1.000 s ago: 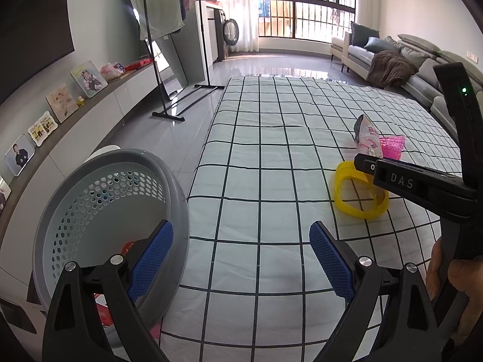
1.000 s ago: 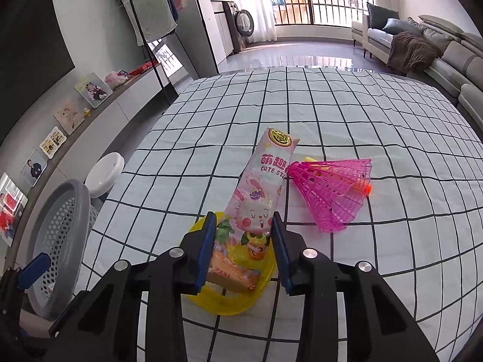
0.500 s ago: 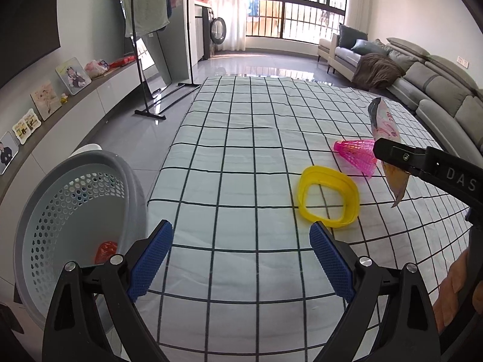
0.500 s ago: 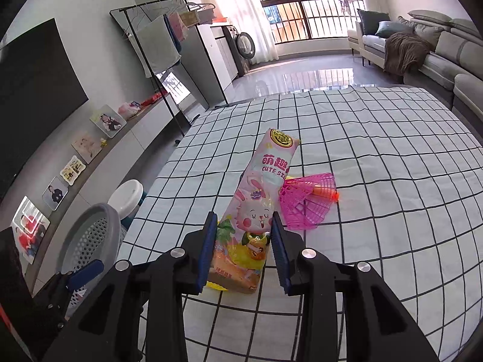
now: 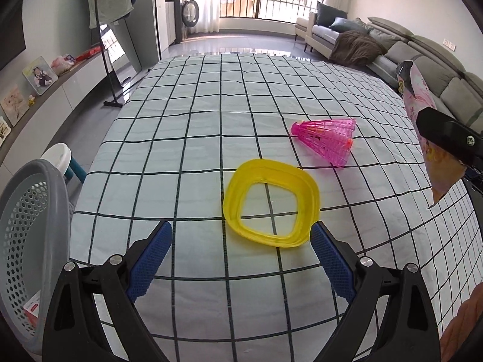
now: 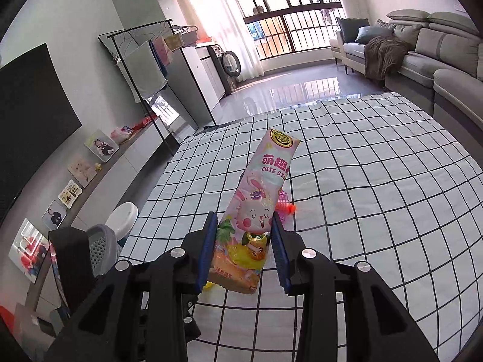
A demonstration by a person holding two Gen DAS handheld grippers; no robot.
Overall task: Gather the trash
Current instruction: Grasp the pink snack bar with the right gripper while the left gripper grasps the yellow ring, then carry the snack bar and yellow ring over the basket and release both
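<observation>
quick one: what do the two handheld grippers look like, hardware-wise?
Both match: black plastic bodies with triangular cut-outs and silver bolts at the pivots. Left gripper and right gripper each carry two long fingers faced with blue textured pads. No cables show. A bare hand sits at the edge; no sleeve visible.
</observation>
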